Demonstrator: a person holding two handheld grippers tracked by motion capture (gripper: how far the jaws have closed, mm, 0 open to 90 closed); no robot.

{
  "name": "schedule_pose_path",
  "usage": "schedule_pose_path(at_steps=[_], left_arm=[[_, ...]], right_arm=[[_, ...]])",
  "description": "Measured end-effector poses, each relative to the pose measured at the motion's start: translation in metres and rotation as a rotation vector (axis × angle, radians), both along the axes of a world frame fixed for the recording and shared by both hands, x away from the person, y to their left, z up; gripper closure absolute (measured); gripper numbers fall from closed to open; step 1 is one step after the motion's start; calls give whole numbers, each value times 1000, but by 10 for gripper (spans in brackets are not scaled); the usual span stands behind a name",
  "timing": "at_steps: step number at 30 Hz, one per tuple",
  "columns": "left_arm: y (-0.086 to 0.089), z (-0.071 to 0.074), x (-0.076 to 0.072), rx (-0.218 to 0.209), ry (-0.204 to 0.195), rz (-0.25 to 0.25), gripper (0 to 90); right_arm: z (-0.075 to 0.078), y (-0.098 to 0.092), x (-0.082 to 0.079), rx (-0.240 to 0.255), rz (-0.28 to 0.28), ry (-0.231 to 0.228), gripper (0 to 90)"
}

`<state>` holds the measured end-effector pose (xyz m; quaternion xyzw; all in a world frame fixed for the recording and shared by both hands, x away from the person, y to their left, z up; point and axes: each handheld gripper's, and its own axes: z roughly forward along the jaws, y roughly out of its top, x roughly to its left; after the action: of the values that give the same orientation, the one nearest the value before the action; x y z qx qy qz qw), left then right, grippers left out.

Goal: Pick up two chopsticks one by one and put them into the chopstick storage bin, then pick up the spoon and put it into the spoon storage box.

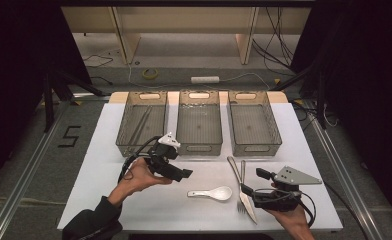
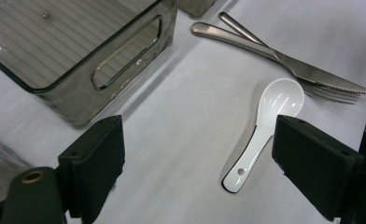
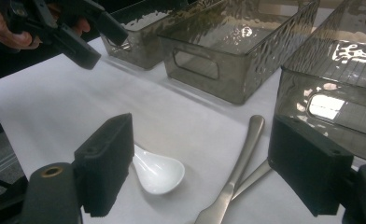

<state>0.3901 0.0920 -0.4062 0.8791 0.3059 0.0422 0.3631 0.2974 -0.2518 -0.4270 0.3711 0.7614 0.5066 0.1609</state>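
Note:
A white ceramic spoon (image 1: 210,193) lies on the white mat (image 1: 109,200), bowl to the right. Just right of it a steel knife (image 1: 245,192) and fork (image 1: 242,175) lie crossed. My left gripper (image 1: 181,170) hovers open up and left of the spoon. In the left gripper view the spoon (image 2: 265,126) sits toward the right jaw of my open left gripper (image 2: 200,158), with the knife (image 2: 284,58) and fork (image 2: 330,93) beyond. My right gripper (image 1: 254,182) is open at the cutlery's right. In the right gripper view my right gripper (image 3: 207,161) frames the spoon (image 3: 158,173) and steel handles (image 3: 239,163).
Three clear grey bins stand in a row at the back of the mat: left (image 1: 141,122), middle (image 1: 199,122), right (image 1: 254,122). The left one holds thin dark sticks. The mat's left part is bare. Cables and table legs lie on the floor beyond.

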Motion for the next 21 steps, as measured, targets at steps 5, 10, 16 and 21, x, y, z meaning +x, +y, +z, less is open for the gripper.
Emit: schedule_pose_path(at_steps=[5, 10, 16, 21], left_arm=[[-6, -2, -5, 8, -1, -19, 168], [-14, -3, -9, 14, -5, -39, 168], [-23, -8, -13, 53, 9, -77, 171], [-33, -15, -17, 93, 24, -116, 185]], right_arm=[[0, 1, 0, -3, 0, 2, 235], [0, 2, 0, -7, 5, 2, 235], [0, 2, 0, -6, 7, 1, 235], [0, 3, 0, -12, 11, -4, 236]])
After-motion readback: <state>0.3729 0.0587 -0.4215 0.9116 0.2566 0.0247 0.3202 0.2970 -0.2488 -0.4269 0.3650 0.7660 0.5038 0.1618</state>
